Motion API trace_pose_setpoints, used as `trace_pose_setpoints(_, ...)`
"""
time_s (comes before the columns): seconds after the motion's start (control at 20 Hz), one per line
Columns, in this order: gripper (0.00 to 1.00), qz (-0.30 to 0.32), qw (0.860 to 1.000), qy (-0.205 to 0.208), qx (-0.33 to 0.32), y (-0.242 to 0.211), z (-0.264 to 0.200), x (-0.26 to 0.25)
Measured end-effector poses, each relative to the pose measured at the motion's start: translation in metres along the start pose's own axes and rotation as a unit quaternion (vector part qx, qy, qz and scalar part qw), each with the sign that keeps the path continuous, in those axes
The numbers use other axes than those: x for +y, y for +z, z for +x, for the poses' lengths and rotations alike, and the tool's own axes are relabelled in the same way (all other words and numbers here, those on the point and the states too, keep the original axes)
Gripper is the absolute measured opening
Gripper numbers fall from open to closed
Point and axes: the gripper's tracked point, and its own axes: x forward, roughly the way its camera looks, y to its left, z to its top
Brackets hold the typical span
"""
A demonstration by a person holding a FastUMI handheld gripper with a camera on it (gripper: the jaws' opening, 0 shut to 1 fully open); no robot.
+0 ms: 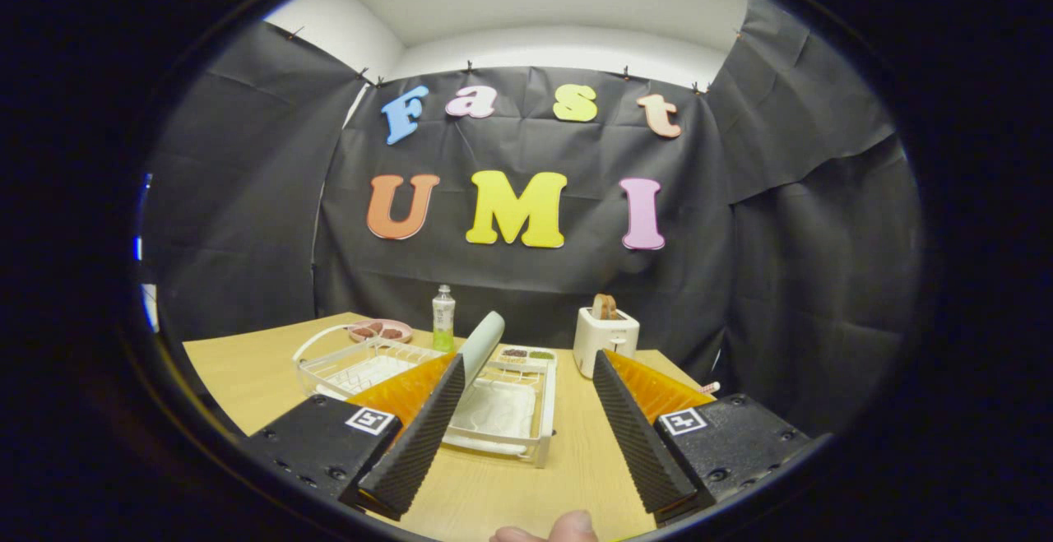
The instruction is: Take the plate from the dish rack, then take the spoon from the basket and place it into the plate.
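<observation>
Black cloth walls close off the far side of a wooden worktop [247, 377], where we see the task's things laid out ahead of the hand-held gripper [526, 410]. Its fingers stand spread wide and pinch nothing, a stance we judge suited to approaching an edge-on target. The plate [485, 345] stands tilted on its edge in the dish rack [514, 431], just ahead of the left finger; upright storage leaves its rim free to be pinched. To the left lies the basket [354, 365], where the spoon should be, though we cannot make one out. Farther off stand a bottle [443, 317], a pink dish [380, 331] and, to the right, a toaster [605, 336]. We judge that the plate has not yet been taken.
</observation>
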Motion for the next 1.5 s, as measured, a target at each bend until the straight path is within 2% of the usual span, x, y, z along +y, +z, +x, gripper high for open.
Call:
trace_pose_setpoints(0.45,1.00,0.005,1.000,0.014,0.019,0.006,0.012,0.009)
trace_pose_setpoints(0.65,1.00,0.037,0.998,0.029,0.042,0.010,0.026,0.014)
trace_pose_setpoints(0.9,1.00,0.045,0.996,0.048,0.060,0.047,0.060,0.018)
trace_pose_setpoints(1.15,1.00,0.047,0.991,0.063,0.108,0.071,0.104,0.027)
trace_pose_setpoints(1.3,1.00,0.040,0.983,0.073,0.162,0.056,0.137,0.036)
trace_pose_setpoints(1.5,1.00,0.053,0.963,0.097,0.245,0.022,0.169,0.055)
